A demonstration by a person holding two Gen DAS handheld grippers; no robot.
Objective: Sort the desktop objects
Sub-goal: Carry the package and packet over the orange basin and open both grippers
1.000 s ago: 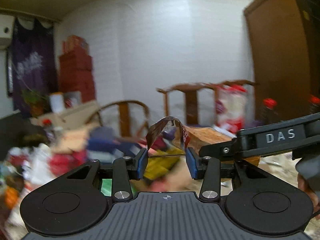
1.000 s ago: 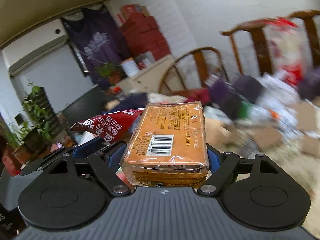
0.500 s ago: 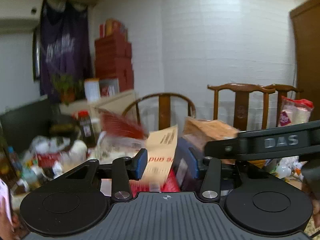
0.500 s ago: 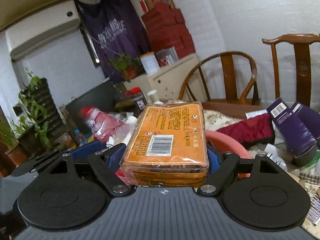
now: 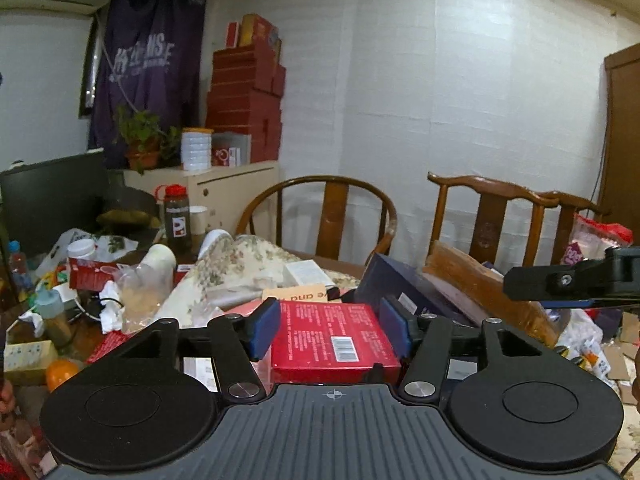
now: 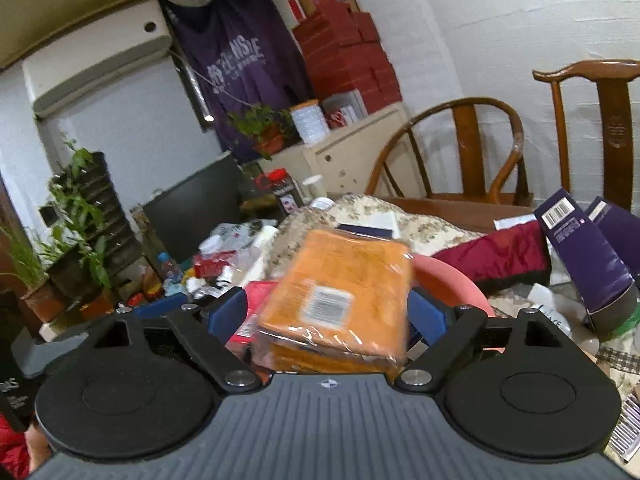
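Over the cluttered table [image 5: 340,268]: both grippers hang above the pile.
Left gripper [image 5: 330,330]: jaws opening, nothing between the pads; the foil snack wrapper pinched there 1 second ago is gone, and a red box [image 5: 334,338] lies below.
Right gripper [image 6: 328,314]: jaws opening; the orange packet [image 6: 340,300], clamped square earlier, now sits tilted and blurred, apparently slipping free.
Meaning: 2 items seemingly dropped onto this heap; next pick likely follows.
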